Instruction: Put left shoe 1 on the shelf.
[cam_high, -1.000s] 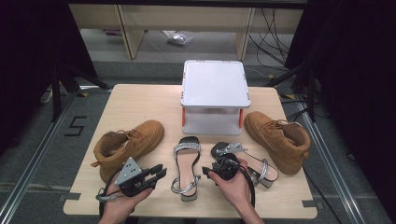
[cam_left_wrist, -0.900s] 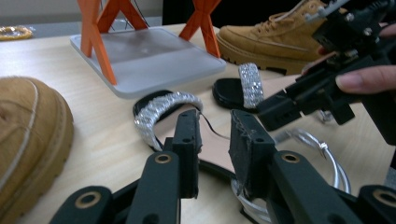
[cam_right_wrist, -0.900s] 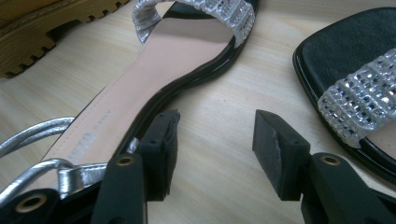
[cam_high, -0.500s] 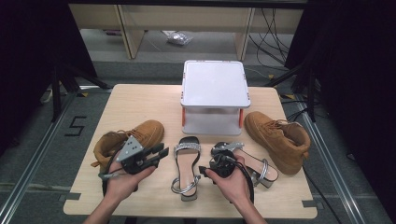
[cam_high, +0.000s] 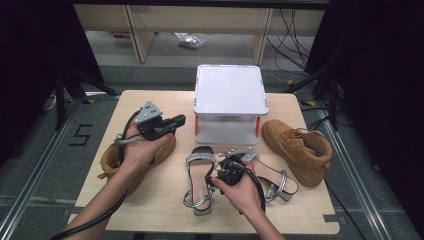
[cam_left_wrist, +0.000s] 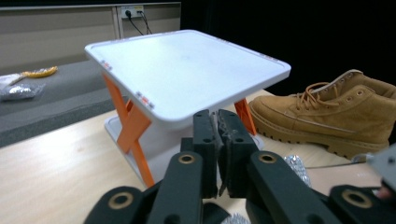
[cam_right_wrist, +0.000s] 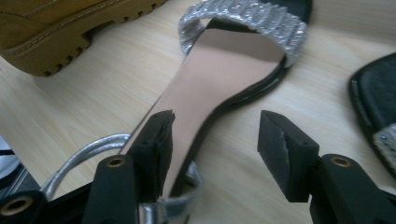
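Right claw (cam_right_wrist: 212, 154) gapes over a glittery-strapped, tan-insoled sandal (cam_right_wrist: 219, 70).

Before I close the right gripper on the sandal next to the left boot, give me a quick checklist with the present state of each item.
1. Right gripper open: ok, its fingers stand wide apart.
2. Sandal between the fingers: not ok, one finger lies over the insole and the other is off to the side above the table.
3. Left gripper out of the way: ok, it is shut and empty, up by the white stand.
4. Second sandal clear of the grasp: cannot tell, the hand covers part of it.
5. Boots clear: ok, left boot and right boot sit to the sides.
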